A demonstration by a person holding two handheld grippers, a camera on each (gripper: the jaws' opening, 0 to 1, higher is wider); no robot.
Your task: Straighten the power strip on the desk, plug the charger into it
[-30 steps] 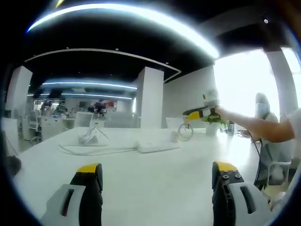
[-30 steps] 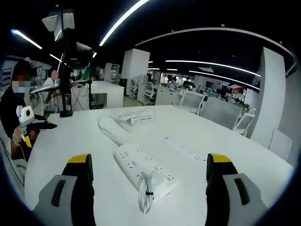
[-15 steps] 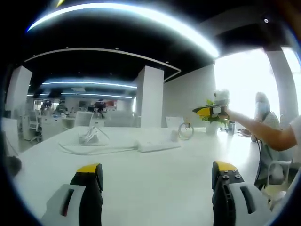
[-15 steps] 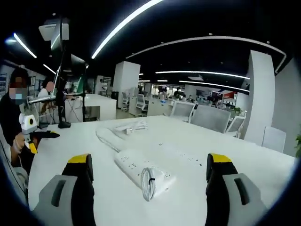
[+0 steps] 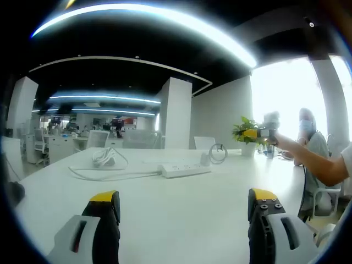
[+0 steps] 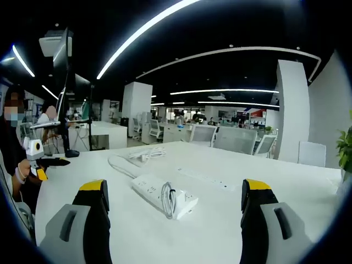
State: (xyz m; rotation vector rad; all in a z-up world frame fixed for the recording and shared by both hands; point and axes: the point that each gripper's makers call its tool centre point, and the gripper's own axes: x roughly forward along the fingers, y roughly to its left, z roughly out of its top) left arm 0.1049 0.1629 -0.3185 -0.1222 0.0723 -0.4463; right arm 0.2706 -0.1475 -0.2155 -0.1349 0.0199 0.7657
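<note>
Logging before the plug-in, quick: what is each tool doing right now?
Left tool: open, holding nothing, above the white desk.
Right tool: open, empty, facing the power strip.

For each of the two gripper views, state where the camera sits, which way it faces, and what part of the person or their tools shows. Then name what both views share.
Left gripper view: sits on the left gripper, looks across the desk at the power strip; the right gripper and an arm show on the right.
Right gripper view: sits on the right gripper, faces the power strip with a coiled cable; the left gripper shows on the left.
Shared: desk, power strip, its cord.
</note>
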